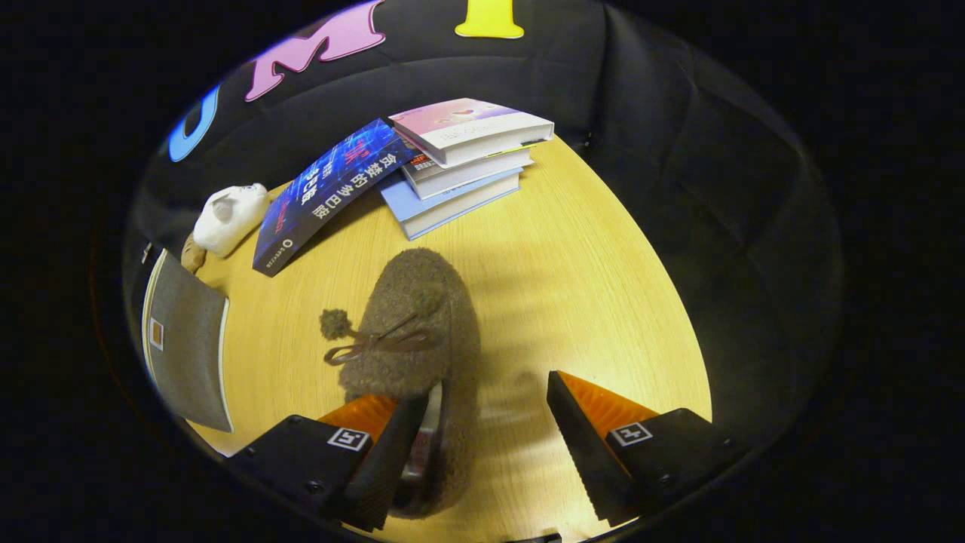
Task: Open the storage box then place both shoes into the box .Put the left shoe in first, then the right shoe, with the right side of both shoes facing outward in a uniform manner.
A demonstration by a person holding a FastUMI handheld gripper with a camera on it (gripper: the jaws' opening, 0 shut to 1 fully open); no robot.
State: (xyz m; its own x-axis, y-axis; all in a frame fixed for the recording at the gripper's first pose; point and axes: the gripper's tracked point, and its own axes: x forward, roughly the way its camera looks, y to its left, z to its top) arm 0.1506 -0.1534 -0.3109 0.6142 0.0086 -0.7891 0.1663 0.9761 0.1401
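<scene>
Broadly, the pale wooden tabletop (573, 249) carries a stack of books (464, 162), then the fuzzy brown slipper-shoe with a pompom bow (422, 317), lying by the gripper's (486, 437) left finger. Jaws stand open, right finger well apart; closing off-centre would probably pinch only the shoe's collar, letting it slip.

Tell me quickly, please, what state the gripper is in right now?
Gripper: open, holding nothing; one finger is at the brown fuzzy shoe, the other stands apart over the bare wooden table.
</scene>
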